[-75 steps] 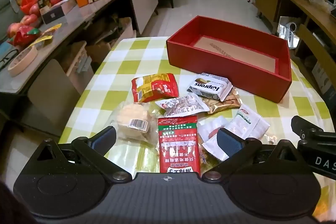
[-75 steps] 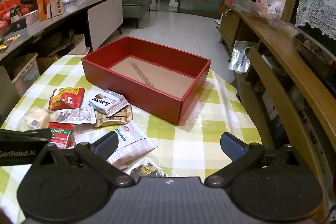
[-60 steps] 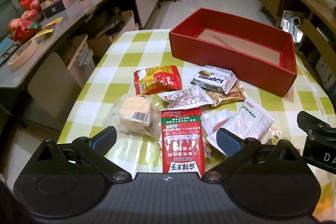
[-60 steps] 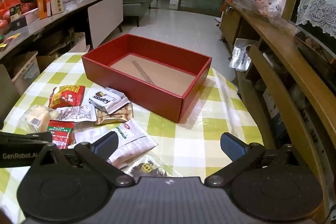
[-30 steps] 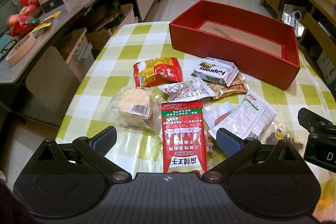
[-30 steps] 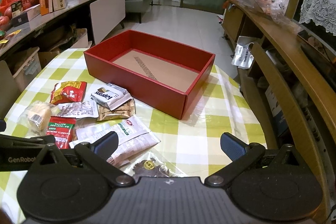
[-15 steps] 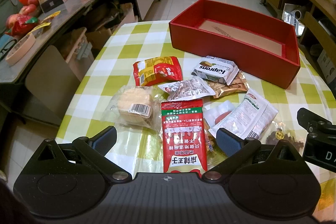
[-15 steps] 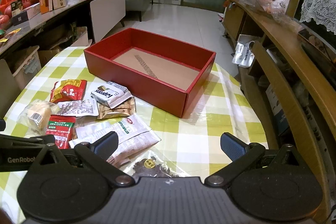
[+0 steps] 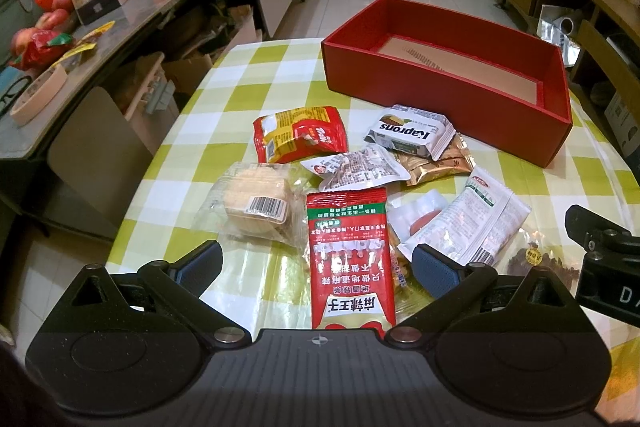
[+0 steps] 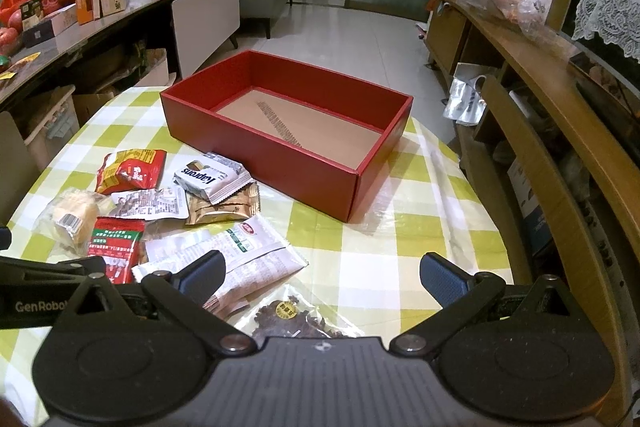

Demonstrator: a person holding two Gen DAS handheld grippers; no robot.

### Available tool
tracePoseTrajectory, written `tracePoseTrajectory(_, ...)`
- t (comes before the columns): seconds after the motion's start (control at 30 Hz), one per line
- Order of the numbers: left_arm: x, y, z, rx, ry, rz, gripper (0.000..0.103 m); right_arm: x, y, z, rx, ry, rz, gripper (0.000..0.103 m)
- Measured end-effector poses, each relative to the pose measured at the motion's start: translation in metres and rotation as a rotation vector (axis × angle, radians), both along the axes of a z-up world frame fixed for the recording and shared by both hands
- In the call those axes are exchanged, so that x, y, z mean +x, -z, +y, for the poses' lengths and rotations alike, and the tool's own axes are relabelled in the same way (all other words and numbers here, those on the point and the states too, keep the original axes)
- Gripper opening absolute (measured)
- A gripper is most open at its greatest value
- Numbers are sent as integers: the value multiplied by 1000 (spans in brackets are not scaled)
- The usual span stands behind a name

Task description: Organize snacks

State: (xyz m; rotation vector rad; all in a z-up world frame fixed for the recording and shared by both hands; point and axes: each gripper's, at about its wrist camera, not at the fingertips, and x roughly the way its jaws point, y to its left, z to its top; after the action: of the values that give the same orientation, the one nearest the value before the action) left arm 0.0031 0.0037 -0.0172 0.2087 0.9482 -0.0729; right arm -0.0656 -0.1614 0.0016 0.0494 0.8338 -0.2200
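Red box [image 10: 276, 155] holds no snacks.

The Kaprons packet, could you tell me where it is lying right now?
In the left wrist view the Kaprons packet lies mid-table just in front of the red box, resting partly on a gold packet.

Left gripper [image 9: 318, 265]: a matt black body with a ribbed grey centre plate bearing a small crosshair mark; two round black discs flank that plate; angular black arms pivot on silver screws and end in blue textured pads [image 9: 434, 269]; white letters — "GenRobo" — run along its side in the right wrist view. Right gripper [image 10: 322, 275]: the same build — black arms, silver screws, blue pads [image 10: 442, 277]; white "DA" lettering shows on its side.
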Motion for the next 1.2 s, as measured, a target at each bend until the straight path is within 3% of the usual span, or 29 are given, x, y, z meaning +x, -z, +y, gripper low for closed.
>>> tracePoseTrajectory(1.2,0,5,-3,13,9,15,102,2,4,-2,4,-1,27,103)
